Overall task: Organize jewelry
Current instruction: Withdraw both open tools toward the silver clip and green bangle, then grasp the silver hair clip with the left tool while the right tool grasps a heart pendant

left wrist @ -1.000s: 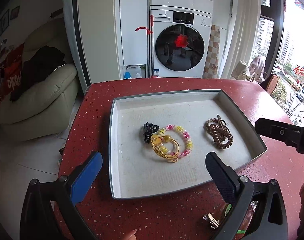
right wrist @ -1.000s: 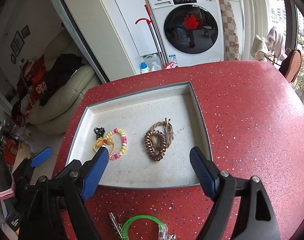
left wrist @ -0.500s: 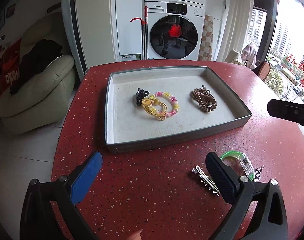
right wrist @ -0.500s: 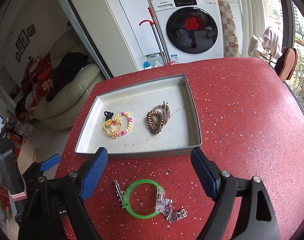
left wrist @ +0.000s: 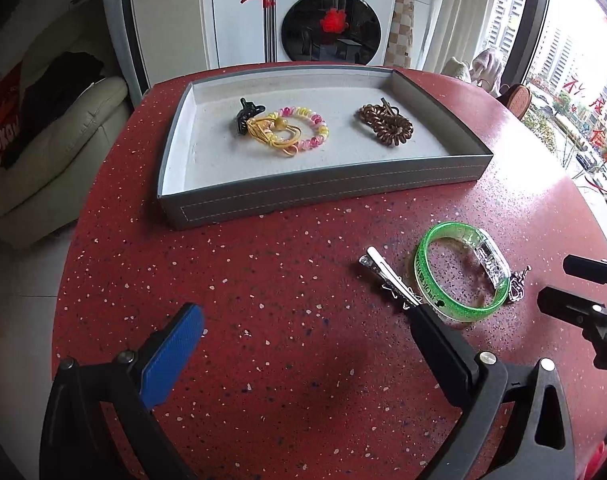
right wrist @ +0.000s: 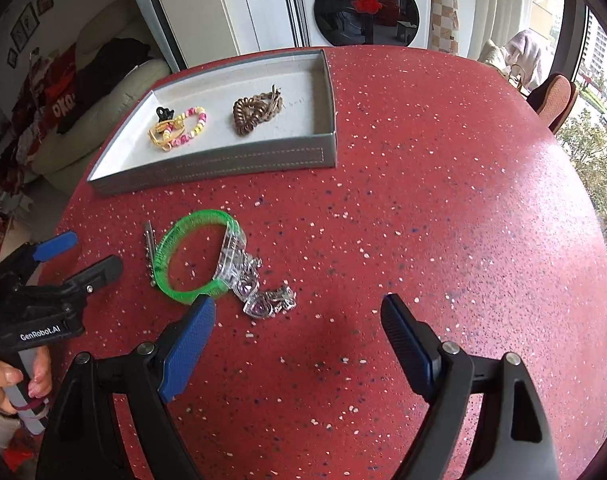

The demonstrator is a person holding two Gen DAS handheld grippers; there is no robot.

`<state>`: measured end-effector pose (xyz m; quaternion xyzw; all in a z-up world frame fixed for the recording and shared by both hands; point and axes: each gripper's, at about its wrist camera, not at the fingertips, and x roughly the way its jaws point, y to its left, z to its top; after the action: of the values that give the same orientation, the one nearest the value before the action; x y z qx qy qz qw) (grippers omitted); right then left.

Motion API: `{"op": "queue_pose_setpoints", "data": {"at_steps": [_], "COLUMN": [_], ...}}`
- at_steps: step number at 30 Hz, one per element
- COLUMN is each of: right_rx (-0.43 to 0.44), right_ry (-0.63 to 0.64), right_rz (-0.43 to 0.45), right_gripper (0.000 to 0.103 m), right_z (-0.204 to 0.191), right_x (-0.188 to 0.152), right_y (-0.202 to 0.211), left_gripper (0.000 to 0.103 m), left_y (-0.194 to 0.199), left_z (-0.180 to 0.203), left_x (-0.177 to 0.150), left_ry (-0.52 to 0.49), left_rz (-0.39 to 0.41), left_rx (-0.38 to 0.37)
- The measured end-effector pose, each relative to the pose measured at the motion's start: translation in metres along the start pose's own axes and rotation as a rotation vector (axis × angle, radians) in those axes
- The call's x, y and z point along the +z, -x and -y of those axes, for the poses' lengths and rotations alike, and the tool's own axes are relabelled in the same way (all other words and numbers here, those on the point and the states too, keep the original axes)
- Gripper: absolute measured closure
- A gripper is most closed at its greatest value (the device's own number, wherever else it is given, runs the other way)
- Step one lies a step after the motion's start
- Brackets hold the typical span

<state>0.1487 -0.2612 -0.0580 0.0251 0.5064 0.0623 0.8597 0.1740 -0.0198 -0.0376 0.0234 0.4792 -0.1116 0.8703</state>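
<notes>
Both claws are open wide and hold nothing. The left claw (left wrist: 307, 328) and the right claw (right wrist: 299, 316) hang low over the red counter (right wrist: 443, 184). A green bangle (right wrist: 191, 256) lies on the counter, with a silver clip (left wrist: 387, 276) touching one side and a shiny chain (right wrist: 263, 296) on the other. The gray tray (left wrist: 323, 188) behind holds a beaded bracelet (left wrist: 303, 128) and a brown coil band (left wrist: 387, 124).
</notes>
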Motion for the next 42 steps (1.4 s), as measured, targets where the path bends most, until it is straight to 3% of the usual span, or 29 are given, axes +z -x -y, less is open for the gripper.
{"op": "queue_pose_setpoints", "data": {"at_steps": [11, 22, 30, 36, 38, 40, 41, 42], "right_rx": [-0.023, -0.057, -0.053, -0.048, -0.047, -0.04, -0.035, -0.03], "right_ry": [0.069, 0.149, 0.14, 0.117, 0.109, 0.101, 0.094, 0.088], "right_rz": [-0.014, 0.012, 0.022, 0.025, 0.028, 0.027, 0.026, 0.024], "right_gripper": [0.018, 0.044, 0.068, 0.069, 0.07, 0.084, 0.084, 0.084], "right_z": [-0.007, -0.024, -0.024, -0.023, -0.023, -0.023, -0.021, -0.02], "right_x": [-0.013, -0.009, -0.009, -0.011, -0.011, -0.011, -0.011, -0.011], "right_y": [-0.01, -0.02, -0.017, -0.016, -0.015, -0.015, -0.014, -0.014], "left_gripper": [0.0, 0.0, 0.021, 0.04, 0.051, 0.054, 0.069, 0.074], "left_y": [-0.018, -0.023, -0.016, -0.013, -0.012, -0.011, -0.01, -0.01], "left_z": [0.01, 0.021, 0.032, 0.038, 0.04, 0.04, 0.04, 0.04], "left_x": [0.009, 0.014, 0.014, 0.014, 0.013, 0.012, 0.012, 0.011], "left_ry": [0.058, 0.035, -0.008, -0.043, -0.051, -0.06, -0.062, -0.066], "left_rz": [-0.045, -0.042, -0.037, -0.038, -0.038, -0.036, -0.034, -0.032], "left_rx": [-0.036, 0.008, 0.001, -0.027, -0.037, -0.04, -0.052, -0.06]}}
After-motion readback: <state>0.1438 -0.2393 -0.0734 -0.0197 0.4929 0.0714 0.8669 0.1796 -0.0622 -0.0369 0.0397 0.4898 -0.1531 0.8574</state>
